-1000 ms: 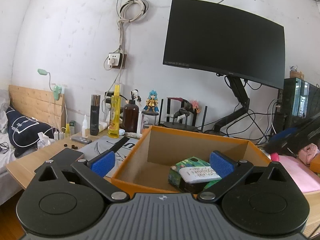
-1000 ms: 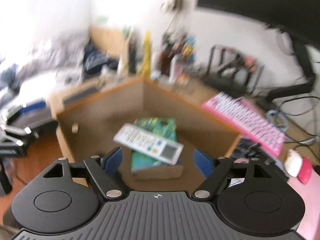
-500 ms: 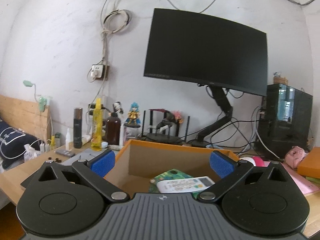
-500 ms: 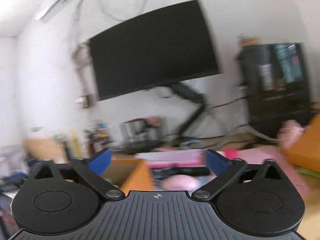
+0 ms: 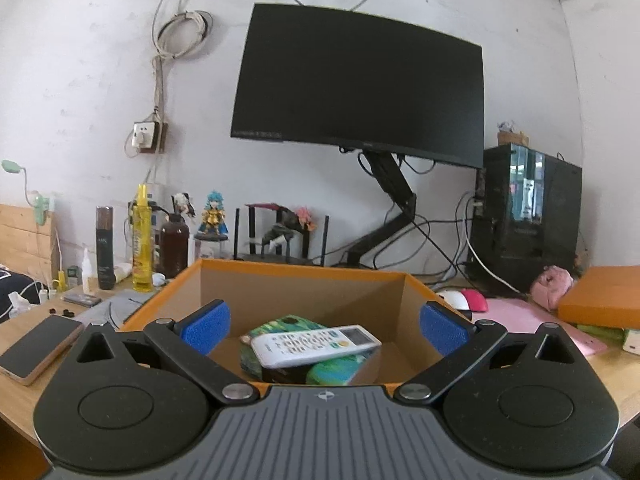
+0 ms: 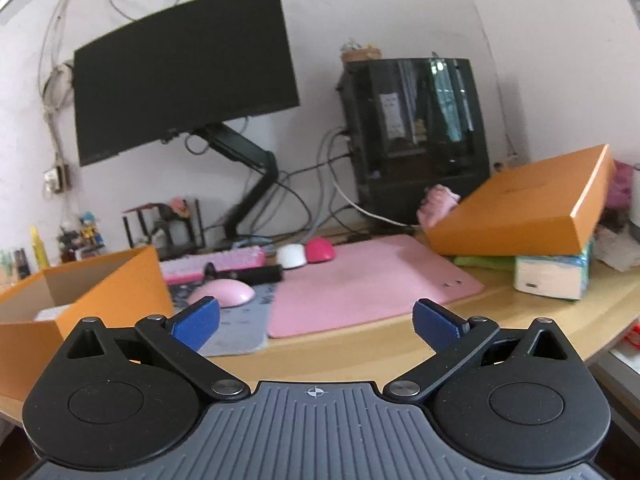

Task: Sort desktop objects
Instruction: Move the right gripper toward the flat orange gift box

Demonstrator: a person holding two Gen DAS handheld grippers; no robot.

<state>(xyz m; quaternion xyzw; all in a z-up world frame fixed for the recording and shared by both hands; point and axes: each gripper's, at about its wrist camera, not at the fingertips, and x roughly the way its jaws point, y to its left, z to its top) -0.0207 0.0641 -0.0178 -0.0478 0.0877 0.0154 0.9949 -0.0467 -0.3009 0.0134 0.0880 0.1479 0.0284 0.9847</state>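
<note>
Right wrist view has swung a lot in the last second: it was looking down into the orange box (image 6: 80, 304) at the remote, and now it faces the right half of the table (image 6: 360, 356), so the right tool (image 6: 316, 322) has pulled out of the box. Its blue pads are spread wide apart with nothing between them. My read is the remote got dropped off and this hand is hunting for the next item.

Left wrist view barely shifted, just levelled out a bit. The left tool (image 5: 324, 328) hangs at the near rim of the box, jaws also wide apart and empty. Inside the box the white remote (image 5: 316, 344) lies on top of a green packet (image 5: 340, 368).

Candidates in front of the right tool: a pink mouse (image 6: 222, 294) just beside the box, a black cylinder thing (image 6: 256, 274) behind it, a white mouse (image 6: 292, 256) and a hot pink one (image 6: 320, 249) at the far edge of the pink mat (image 6: 372, 284). A phone (image 5: 38, 344) sits on the left side of the table, near the left tool.
</note>
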